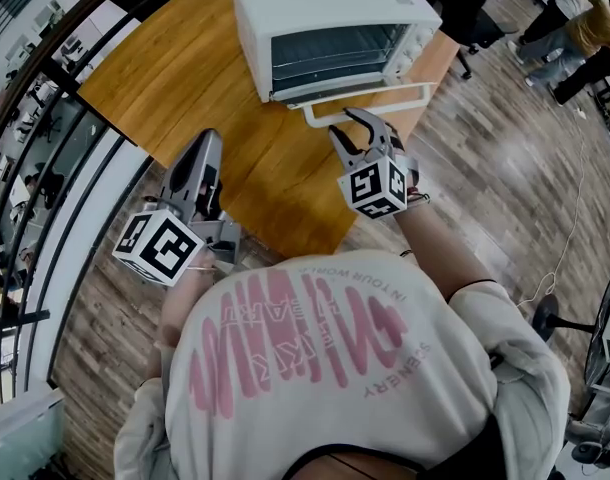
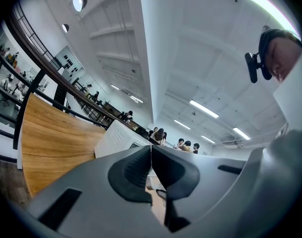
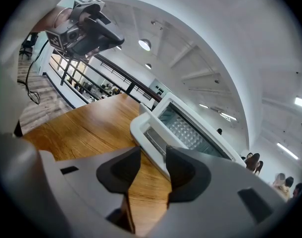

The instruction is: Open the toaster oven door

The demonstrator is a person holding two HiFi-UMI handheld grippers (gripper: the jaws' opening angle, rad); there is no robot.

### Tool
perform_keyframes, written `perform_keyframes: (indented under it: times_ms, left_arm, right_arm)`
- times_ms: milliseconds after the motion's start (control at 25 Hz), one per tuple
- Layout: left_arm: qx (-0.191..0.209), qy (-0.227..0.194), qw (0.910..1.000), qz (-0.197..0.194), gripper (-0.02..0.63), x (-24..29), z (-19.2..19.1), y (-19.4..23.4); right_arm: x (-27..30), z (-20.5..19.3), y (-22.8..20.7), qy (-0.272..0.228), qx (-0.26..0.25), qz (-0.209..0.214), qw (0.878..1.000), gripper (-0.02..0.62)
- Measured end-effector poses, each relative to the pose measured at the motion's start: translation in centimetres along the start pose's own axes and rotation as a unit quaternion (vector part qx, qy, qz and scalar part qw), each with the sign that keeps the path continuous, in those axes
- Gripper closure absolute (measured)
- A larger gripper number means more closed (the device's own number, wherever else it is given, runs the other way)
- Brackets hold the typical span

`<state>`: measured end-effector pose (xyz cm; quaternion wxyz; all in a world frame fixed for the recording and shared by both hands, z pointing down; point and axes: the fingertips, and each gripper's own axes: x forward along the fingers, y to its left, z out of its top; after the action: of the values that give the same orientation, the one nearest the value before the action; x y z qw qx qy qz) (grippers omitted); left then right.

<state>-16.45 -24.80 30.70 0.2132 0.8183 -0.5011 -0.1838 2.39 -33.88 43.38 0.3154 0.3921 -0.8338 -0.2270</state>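
A white toaster oven (image 1: 325,8) stands on the wooden table (image 1: 185,78), its glass door (image 1: 335,53) facing me. The white bar handle (image 1: 370,98) juts out at the door's near edge. My right gripper (image 1: 350,120) reaches the handle near its left end. In the right gripper view the handle (image 3: 146,133) passes between the pads, and the right gripper (image 3: 152,152) is shut on it. My left gripper (image 1: 210,140) hovers over the table's near edge, left of the oven, apart from it. Its pads meet with nothing between them (image 2: 151,148).
The table's near edge (image 1: 315,243) runs just in front of me, with wood floor (image 1: 505,158) to the right. A dark railing (image 1: 45,158) and glass bound the left side. People (image 1: 575,38) sit at the far right. A cable (image 1: 570,238) lies on the floor.
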Motion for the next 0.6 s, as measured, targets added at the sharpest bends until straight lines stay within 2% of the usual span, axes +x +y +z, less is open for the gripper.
perform_keyframes:
  times_ms: [600]
  left_arm:
    - [-0.004,0.003,1.0000,0.001,0.584,-0.01,-0.23,0.15]
  right_arm:
    - [-0.50,-0.76,1.05,0.001,0.005,0.001,1.000,0.431]
